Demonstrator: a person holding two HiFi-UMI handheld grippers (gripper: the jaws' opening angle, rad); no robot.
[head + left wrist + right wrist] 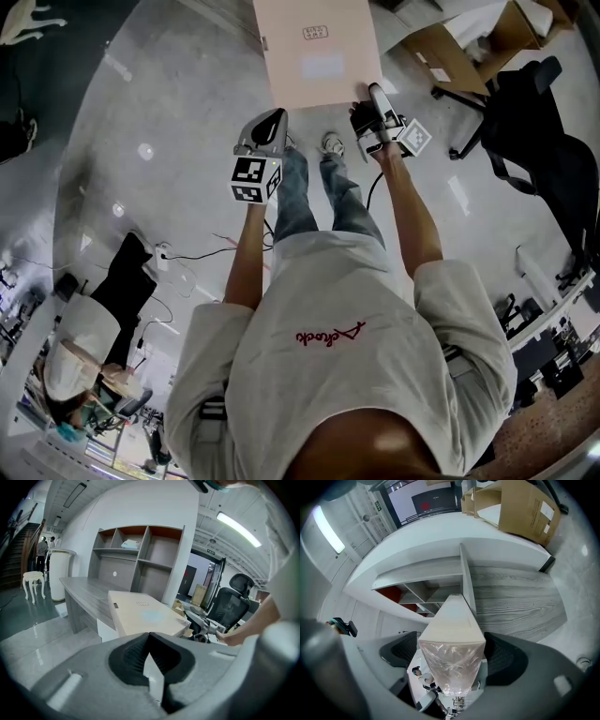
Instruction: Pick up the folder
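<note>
2 grippers are up, but only the right gripper (452, 654) is at work. Its jaws stand wide with 1 corner of the folder (451, 616) between them. The pads sit just beside the folder's 2 broad faces; I cannot tell whether they touch yet. The left gripper (150, 637) hangs apart at the person's left, jaw tips together on nothing.

The folder lies flat at the near end of the desk (84, 590), its corner jutting toward the person.

The step in hand looks like seating the jaws before the squeeze. To do it well, I would push the right gripper further along the corner so both pads cover flat board, not just the edge. Then close squarely, since a grip this near 1 corner will probably let the far end sag or swing on the lift. The idle left gripper could steady the opposite side.

The folder is a thick, box-like slab, pale beige and matte, with crisp straight edges and a small printed label on top. Its near end shows crinkled clear film (452, 670), glossy and likely slippery. The desk is grey with wood grain. The pads are black and ribbed.
</note>
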